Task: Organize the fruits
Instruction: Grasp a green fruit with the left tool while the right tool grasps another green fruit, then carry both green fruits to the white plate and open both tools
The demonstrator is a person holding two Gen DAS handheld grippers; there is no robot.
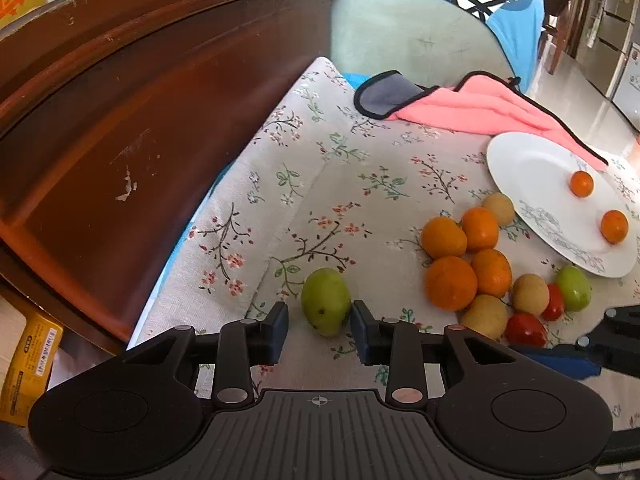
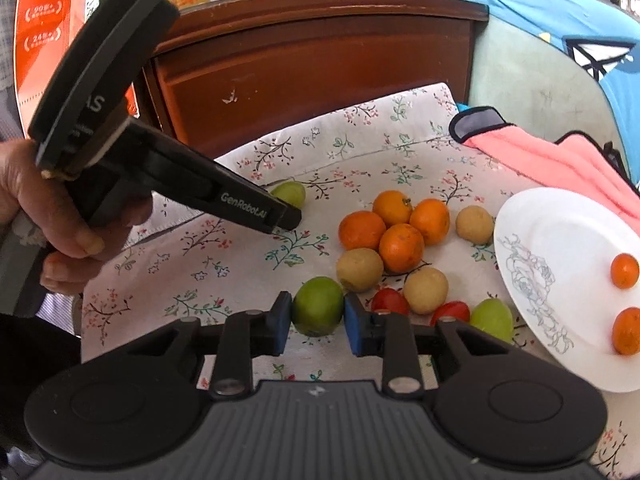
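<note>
- A surface (image 2: 248, 152) covered by a pale cloth with a floral print is seen across the middle of both views.
- A white plate (image 2: 560, 240) lies on it at the right edge of the frame.
- A pink towel (image 2: 560, 160) with black trim is spread at the upper right; the plate's far rim is overlapped by it.
- Four oranges (image 2: 400, 246) are clustered centrally, touching one another.
- Three tan round fruits (image 2: 359, 269) are placed around that cluster.
- Two red fruits (image 2: 390, 301) lie just below them.
- One green fruit (image 2: 491, 318) rests beside the plate, another (image 2: 318, 310) at lower centre, a third (image 1: 326, 300) well apart to the left.
</note>
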